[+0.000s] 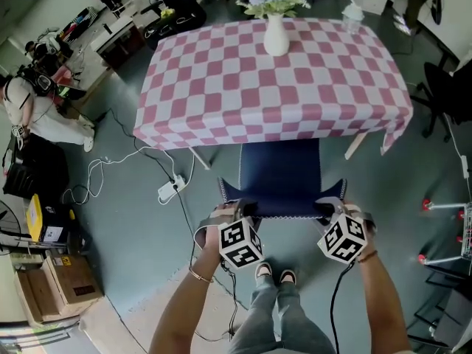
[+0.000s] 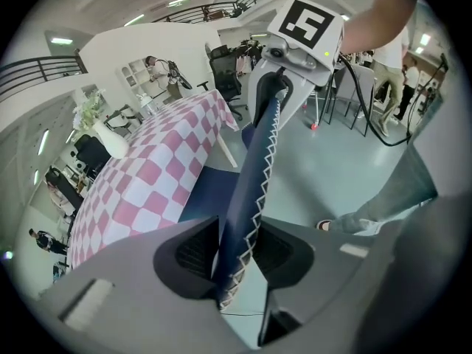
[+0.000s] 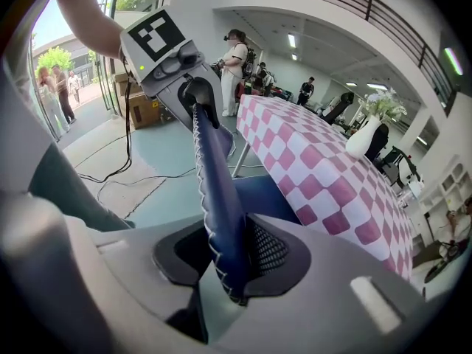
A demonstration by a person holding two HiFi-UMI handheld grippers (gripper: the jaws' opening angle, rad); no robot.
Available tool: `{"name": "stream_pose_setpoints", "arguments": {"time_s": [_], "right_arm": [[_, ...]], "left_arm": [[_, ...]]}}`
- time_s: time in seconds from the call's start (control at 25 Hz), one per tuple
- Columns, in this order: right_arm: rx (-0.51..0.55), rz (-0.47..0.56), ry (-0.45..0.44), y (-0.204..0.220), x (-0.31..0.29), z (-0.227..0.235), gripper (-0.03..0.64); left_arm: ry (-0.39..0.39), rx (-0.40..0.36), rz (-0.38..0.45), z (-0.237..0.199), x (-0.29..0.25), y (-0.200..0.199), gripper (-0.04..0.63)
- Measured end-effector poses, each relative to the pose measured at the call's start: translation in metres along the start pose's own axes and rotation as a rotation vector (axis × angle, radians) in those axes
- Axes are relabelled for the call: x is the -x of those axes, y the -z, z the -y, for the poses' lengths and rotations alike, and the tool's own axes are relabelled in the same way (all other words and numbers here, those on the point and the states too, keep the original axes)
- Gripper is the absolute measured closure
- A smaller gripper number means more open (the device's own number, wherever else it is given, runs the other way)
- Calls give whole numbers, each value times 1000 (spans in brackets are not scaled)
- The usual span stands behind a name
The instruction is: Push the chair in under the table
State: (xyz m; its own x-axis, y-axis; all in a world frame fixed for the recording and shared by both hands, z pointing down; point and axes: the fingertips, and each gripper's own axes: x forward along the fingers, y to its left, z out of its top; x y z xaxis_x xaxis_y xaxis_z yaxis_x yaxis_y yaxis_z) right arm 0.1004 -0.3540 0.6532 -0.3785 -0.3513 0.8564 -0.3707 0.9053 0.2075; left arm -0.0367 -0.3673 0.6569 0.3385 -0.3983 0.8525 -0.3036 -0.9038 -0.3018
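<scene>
my left claw (image 1: 243, 211), right claw (image 1: 325, 211): both clamped on navy white-stitched chair back (image 2: 254, 183), 6 o'clock of pink-checked cloth-covered table (image 1: 221, 102), for pushing under.

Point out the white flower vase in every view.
Head view: the vase, top centre.
Left gripper view: vase at the left, well left of the chair back.
Right gripper view: vase at the right, just above mid-height.
Shared landmark: the pink checked tablecloth it stands on.
</scene>
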Motion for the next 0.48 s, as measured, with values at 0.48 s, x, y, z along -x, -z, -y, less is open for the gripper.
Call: {"name": "stream_pose_setpoints", "arguments": {"time_s": [0.48], "right_arm": [[53,-36,27,2,-22,79,503]], "left_arm": [[-4,27,11,-53,-35,-31,485]]}}
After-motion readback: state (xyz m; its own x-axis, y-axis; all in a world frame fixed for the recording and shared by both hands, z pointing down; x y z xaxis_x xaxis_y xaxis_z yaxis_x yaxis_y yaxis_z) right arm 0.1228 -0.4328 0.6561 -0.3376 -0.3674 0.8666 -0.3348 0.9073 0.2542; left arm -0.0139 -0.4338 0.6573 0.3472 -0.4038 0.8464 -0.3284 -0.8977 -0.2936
